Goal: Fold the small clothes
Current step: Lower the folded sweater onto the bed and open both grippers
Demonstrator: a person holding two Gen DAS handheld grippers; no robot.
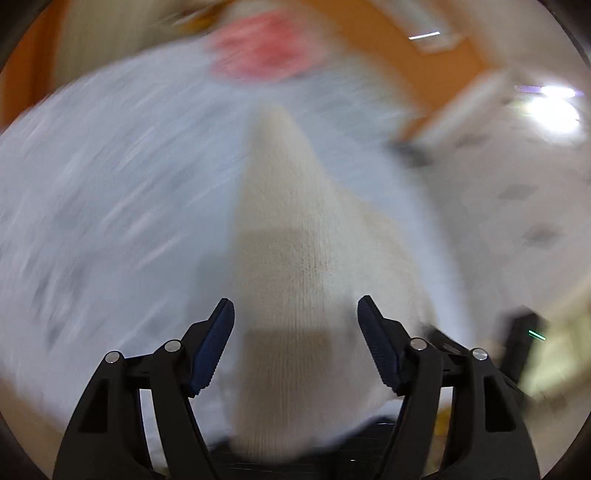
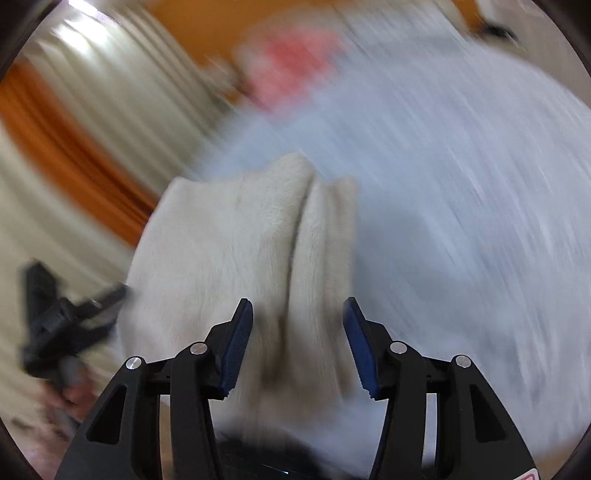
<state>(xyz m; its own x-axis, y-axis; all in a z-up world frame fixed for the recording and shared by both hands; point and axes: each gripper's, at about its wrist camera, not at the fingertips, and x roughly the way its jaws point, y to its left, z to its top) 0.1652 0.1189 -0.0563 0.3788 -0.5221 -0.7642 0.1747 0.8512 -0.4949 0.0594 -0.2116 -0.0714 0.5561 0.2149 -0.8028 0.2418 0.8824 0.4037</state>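
Cream knit garment (image 1: 291,280) running lengthwise between the spread left tongs (image 1: 295,325) — untouched by either pad, its folds likewise between the gaping right tongs (image 2: 297,328), pale blue sheet (image 1: 110,192) beneath, blurred pink cloth (image 1: 266,44) beyond — everything smeared by motion.

A pale blue sheet (image 1: 110,192) spreads across the surface (heavily motion-blurred in both views). Behind it stand an orange wall (image 2: 192,22) and pale pleated curtains (image 2: 122,92); a bright light (image 1: 550,107) glares at right.
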